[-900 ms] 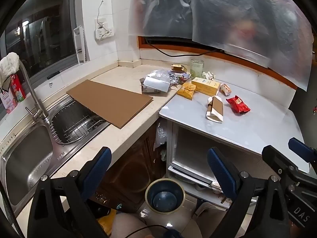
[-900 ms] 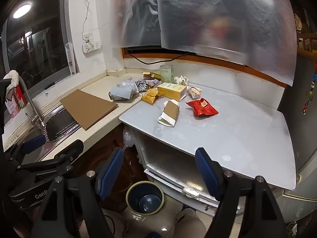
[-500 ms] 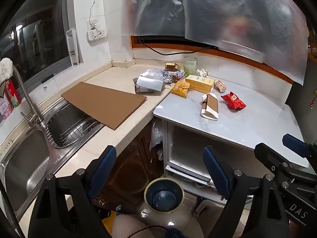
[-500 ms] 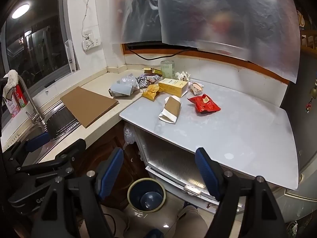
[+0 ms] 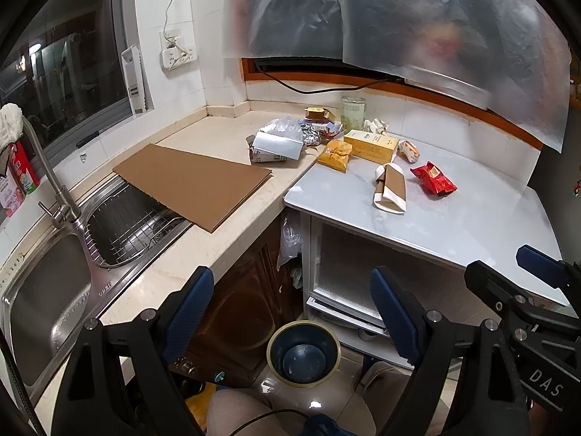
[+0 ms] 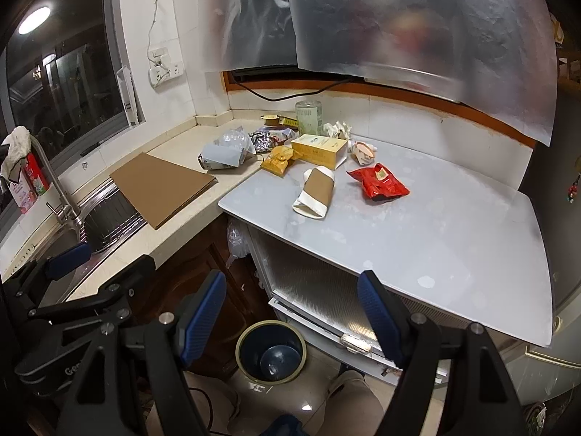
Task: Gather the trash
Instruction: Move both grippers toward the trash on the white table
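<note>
The trash sits at the far left of the white table (image 6: 454, 225), spilling onto the beige counter (image 5: 225, 138): a flattened paper cup (image 6: 316, 192) with a brown sleeve, a crinkled red wrapper (image 6: 377, 183) to its right, a yellow pouch (image 6: 277, 161), a yellow box (image 6: 319, 150), crumpled foil (image 6: 267, 141) and a grey carton (image 6: 221, 156). A glass jar (image 6: 308, 118) stands behind by the wall. A flat cardboard sheet (image 5: 196, 181) overhangs the steel sink (image 5: 54, 290) at left. A round blue bin (image 6: 270, 350) stands on the floor, near, below the table edge. Left gripper (image 5: 290, 312) and right gripper (image 6: 290, 305) both gape wide, holding nothing, well short of the trash.
</note>
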Tool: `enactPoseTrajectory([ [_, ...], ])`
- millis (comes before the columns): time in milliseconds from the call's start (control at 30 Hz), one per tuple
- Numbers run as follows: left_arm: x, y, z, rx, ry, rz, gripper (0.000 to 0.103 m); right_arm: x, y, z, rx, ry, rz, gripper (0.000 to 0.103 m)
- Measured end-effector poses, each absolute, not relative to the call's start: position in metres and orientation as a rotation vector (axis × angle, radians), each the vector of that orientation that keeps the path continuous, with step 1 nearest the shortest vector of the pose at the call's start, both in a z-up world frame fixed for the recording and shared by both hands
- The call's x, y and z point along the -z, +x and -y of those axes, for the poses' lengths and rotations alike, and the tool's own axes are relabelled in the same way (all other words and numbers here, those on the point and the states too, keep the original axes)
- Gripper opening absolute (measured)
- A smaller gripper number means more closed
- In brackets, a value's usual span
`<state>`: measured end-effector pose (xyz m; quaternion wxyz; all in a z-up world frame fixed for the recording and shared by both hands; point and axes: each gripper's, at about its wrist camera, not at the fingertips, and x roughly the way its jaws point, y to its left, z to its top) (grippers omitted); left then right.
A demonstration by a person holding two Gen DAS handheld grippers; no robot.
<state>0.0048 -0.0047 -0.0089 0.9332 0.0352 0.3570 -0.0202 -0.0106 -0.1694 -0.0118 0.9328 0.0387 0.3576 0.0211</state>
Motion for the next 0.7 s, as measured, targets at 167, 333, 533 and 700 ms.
enactPoseTrajectory([
  [167, 0.0103, 0.0078, 0.0029, 0.035, 0.069, -0.742, 0.086, 0.0139, -0.0076, 0.169, -0.051, 0.081, -0.745, 0.076],
  [333, 0.0111, 0.0087, -0.0002, 0.029, 0.065, -0.749, 0.086, 0.0156, -0.005, 0.1667, -0.058, 0.079, -0.752, 0.076],
  [533, 0.0117, 0.0078, -0.0001, 0.029, 0.063, -0.756, 0.086, 0.0172, -0.0066, 0.1648, -0.057, 0.08, -0.754, 0.076],
  [700, 0.0115, 0.0081, -0.0007, 0.029, 0.062, -0.755, 0.086, 0.0172, -0.0065, 0.1655, -0.058, 0.08, -0.754, 0.076],
])
